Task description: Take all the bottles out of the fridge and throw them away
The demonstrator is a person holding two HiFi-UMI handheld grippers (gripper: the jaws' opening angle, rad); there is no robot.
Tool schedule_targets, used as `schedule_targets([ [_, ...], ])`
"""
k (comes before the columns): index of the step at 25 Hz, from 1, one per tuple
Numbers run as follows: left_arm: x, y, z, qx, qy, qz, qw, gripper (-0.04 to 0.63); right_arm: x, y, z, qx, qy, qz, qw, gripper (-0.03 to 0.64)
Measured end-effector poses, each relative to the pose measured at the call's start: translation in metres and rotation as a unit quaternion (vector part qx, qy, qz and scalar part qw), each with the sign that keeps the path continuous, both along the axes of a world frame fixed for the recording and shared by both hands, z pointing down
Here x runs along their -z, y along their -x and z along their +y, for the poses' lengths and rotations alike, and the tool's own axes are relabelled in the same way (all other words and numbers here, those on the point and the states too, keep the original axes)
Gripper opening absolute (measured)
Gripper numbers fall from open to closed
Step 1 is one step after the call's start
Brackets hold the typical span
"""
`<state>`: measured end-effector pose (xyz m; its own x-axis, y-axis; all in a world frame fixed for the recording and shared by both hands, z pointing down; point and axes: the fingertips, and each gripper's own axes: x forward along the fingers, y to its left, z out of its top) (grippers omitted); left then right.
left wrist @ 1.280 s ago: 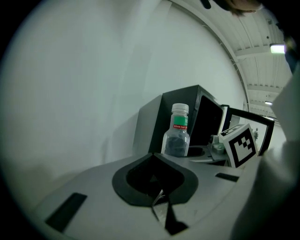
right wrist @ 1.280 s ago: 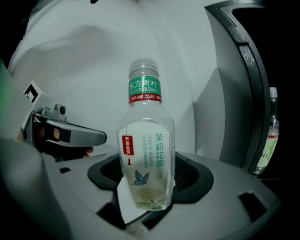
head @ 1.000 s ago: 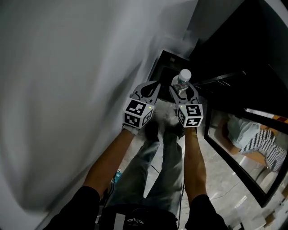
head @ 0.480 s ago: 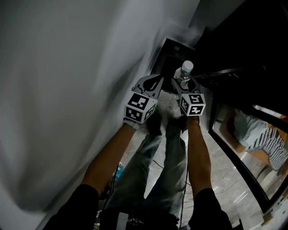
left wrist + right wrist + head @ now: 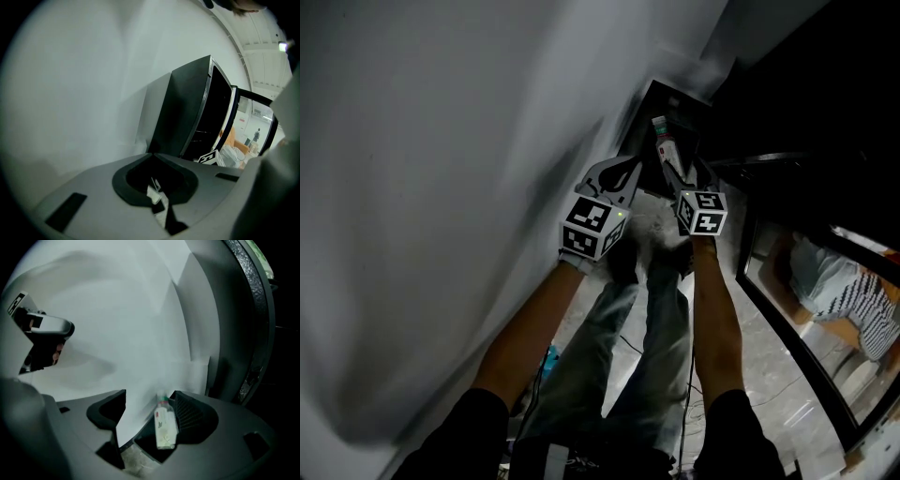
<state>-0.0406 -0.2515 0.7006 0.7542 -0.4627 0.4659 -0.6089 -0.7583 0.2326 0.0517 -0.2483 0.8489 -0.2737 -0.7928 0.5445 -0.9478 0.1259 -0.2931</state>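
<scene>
A clear plastic bottle [image 5: 662,141] with a red-and-white label hangs tilted over the black bin [image 5: 686,101] by the white wall. In the right gripper view the bottle [image 5: 164,425] lies loose between the spread jaws, close to the right one, with rubbish in the bin below it. My right gripper [image 5: 677,171] is open just above the bin. My left gripper [image 5: 616,176] is beside it to the left, shut with nothing in it. In the left gripper view the black fridge [image 5: 190,110] stands behind with its glass door swung out.
The white wall [image 5: 441,187] runs close along the left. The fridge's glass door [image 5: 787,291] stands out on the right. The person's legs and shoes [image 5: 623,272] are on the pale floor below the grippers. The left gripper [image 5: 44,333] shows at the upper left of the right gripper view.
The bottle stood upright in the right gripper before; now the jaws have parted and it tips forward and down over the bin. Both grippers have edged toward the bin.
</scene>
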Motion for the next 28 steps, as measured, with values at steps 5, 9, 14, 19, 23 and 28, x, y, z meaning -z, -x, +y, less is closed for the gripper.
schedule_targets([
  [5, -0.005, 0.005, 0.003, 0.003, 0.004, -0.001, 1.0000, 0.002, -0.013, 0.000, 0.020, -0.003, 0.019, 0.000, 1.000, 0.316],
  [9, -0.001, 0.004, 0.006, 0.003, 0.004, 0.000, 1.0000, 0.002, 0.007, 0.002, 0.033, -0.002, 0.008, -0.001, 1.000, 0.314],
  [14, 0.024, -0.004, 0.007, 0.004, 0.003, 0.014, 0.9999, 0.002, 0.070, 0.000, 0.044, -0.002, -0.027, 0.021, 0.999, 0.174],
  [19, 0.076, -0.014, 0.017, -0.002, 0.002, 0.035, 0.9994, 0.002, 0.171, -0.013, 0.061, -0.041, -0.071, 0.034, 0.996, 0.011],
  [23, 0.131, -0.033, 0.030, -0.025, -0.008, 0.054, 0.9982, 0.002, 0.250, -0.029, 0.077, -0.064, -0.096, 0.038, 0.993, 0.009],
  [28, 0.203, -0.055, 0.062, -0.060, -0.020, 0.069, 0.9956, 0.002, 0.334, -0.046, 0.111, -0.090, -0.112, 0.039, 0.989, 0.008],
])
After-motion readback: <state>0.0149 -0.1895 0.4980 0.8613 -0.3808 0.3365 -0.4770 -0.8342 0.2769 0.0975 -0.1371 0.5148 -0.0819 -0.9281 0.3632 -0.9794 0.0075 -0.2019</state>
